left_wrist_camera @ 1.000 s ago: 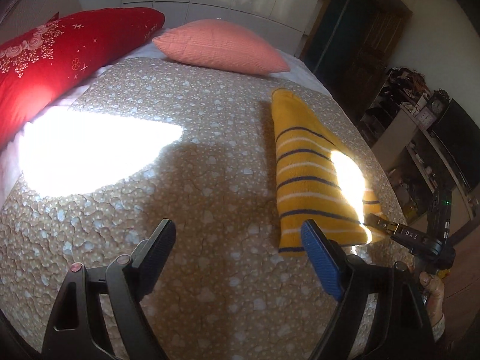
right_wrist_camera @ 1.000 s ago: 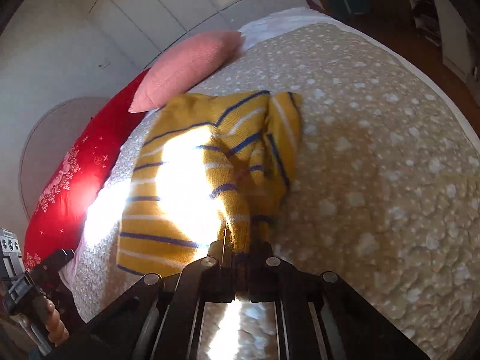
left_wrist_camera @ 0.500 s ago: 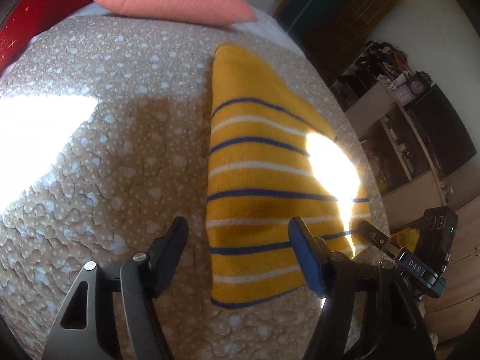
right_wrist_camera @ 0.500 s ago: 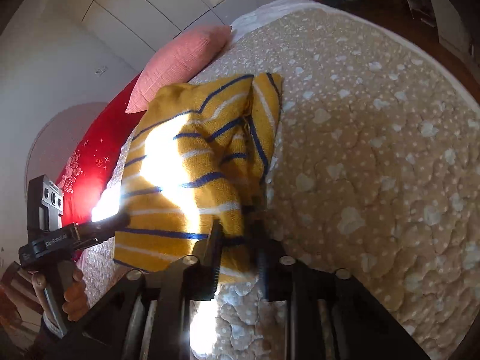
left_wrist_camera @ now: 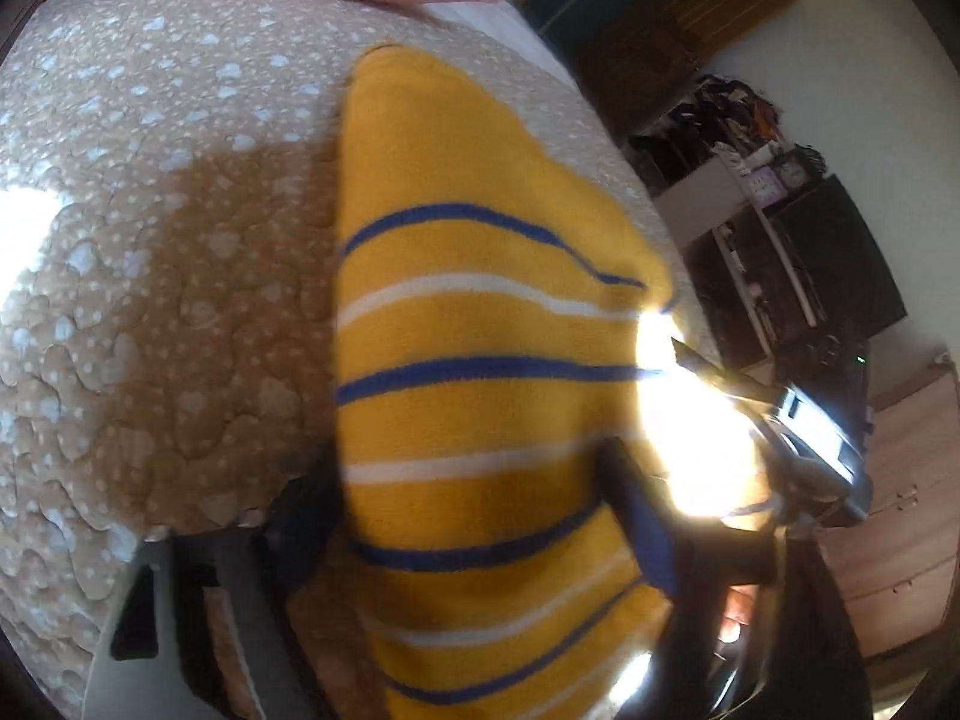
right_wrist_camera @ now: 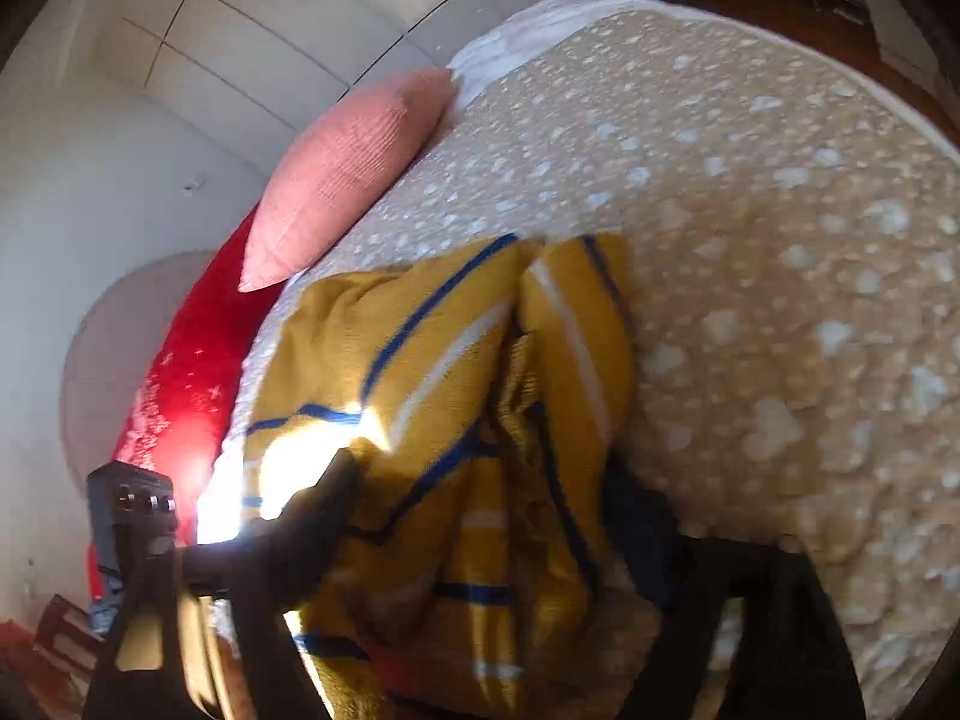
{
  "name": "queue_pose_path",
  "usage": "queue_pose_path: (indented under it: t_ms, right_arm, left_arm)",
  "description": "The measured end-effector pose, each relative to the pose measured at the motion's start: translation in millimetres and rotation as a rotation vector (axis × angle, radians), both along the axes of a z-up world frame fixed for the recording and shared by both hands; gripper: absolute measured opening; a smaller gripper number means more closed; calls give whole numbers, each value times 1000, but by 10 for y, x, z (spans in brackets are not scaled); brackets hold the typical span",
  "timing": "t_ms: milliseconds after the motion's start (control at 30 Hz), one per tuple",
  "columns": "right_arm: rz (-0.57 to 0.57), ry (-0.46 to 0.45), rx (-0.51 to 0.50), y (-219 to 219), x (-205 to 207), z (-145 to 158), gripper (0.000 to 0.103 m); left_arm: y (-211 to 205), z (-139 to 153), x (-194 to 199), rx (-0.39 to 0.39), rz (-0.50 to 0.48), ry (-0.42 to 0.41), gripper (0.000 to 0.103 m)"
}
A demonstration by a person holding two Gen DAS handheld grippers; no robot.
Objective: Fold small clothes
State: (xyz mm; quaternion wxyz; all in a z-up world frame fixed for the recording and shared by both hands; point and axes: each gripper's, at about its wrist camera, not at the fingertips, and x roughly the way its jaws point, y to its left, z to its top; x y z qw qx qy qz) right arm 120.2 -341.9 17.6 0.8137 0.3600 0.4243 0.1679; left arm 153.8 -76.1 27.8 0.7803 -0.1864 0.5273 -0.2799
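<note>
On the quilted bed (left_wrist_camera: 150,312) both my grippers, left (left_wrist_camera: 468,516) and right (right_wrist_camera: 480,516), sit spread, straddling the yellow striped sweater (left_wrist_camera: 480,330), mid-fold, next I probably pinch its near hem

Both views are smeared by motion. In the left wrist view the yellow striped garment (left_wrist_camera: 480,420) covers most of the left claw (left_wrist_camera: 468,516), and its near end runs off the bottom edge. Sun glare just right of that claw washes out the cloth there. In the right wrist view, bunched folds hide the right claw (right_wrist_camera: 480,516); contact is perhaps absent.
</note>
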Motion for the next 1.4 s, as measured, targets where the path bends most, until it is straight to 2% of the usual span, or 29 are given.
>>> queue_pose_path:
  t_ms: [67, 100, 200, 267, 333, 400, 433, 500, 600, 700, 800, 900, 933, 967, 1033, 1100, 1133, 1167, 1200, 1233, 1267, 1300, 1400]
  right_arm:
    - [7, -33, 32, 91, 11, 91, 48]
    - [19, -62, 50, 136, 1, 170, 45]
    - [42, -162, 85, 256, -48, 438, 43]
    - [29, -198, 59, 310, -67, 521, 44]
    - [-5, -164, -27, 334, -56, 435, 50]
    - [-56, -56, -218, 356, -34, 256, 51]
    - [-53, -27, -272, 359, -57, 167, 52]
    - [-64, -33, -242, 279, -187, 113, 56]
    - [-138, -76, -252, 157, -414, 318, 57]
    - [-129, -194, -199, 180, -671, 651, 57]
    - [-11, -283, -110, 441, -793, 849, 57]
    - [137, -278, -47, 812, -739, 779, 58]
    - [146, -252, -41, 882, -696, 694, 58]
    - [120, -209, -48, 894, -649, 572, 59]
    - [-14, -107, -56, 743, -615, 263, 55]
    - [-132, -56, 111, 449, -733, -39, 26]
    - [-176, -44, 169, 332, -829, -120, 25]
    - [-206, -43, 183, 253, -956, -140, 25]
    - [-229, -39, 152, 205, -1096, -113, 30]
    - [-251, -26, 91, 167, -1257, -60, 42]
    - [-270, -30, 48, 153, -1418, -7, 66]
    - [-280, -56, 35, 146, -1592, 43, 72]
    - [-263, -90, -28, 177, -2063, 186, 72]
  left_arm:
    - [40, 177, -41, -2, 0, -23, 57]
    - [67, 275, -59, 1, -3, -39, 56]
    - [159, 547, -101, 40, 13, -101, 56]
    - [195, 621, -125, 105, 31, -125, 60]
    - [195, 558, -160, 207, 63, -114, 68]
    - [204, 406, -227, 306, 74, -91, 69]
    - [223, 327, -279, 329, 64, -74, 69]
    - [335, 224, -412, 298, 63, -46, 72]
    - [512, 313, -659, 275, 100, -74, 72]
    - [682, 521, -1015, 301, 168, -179, 75]
    - [789, 712, -1414, 360, 264, -287, 79]
    - [816, 962, -1863, 460, 346, -446, 81]
    - [812, 1050, -2023, 501, 376, -512, 86]
    - [806, 1141, -2169, 540, 405, -575, 94]
    - [841, 1313, -2481, 594, 482, -689, 103]
    - [926, 1469, -2771, 598, 558, -788, 103]
    - [972, 1531, -2907, 587, 575, -826, 103]
    - [999, 1581, -3001, 582, 587, -852, 103]
    - [1014, 1627, -3084, 588, 599, -869, 103]
    - [1019, 1673, -3157, 592, 601, -886, 103]
    - [1019, 1708, -3201, 592, 599, -901, 103]
    - [1007, 1736, -3245, 596, 603, -910, 103]
    - [892, 1807, -3361, 588, 604, -925, 103]
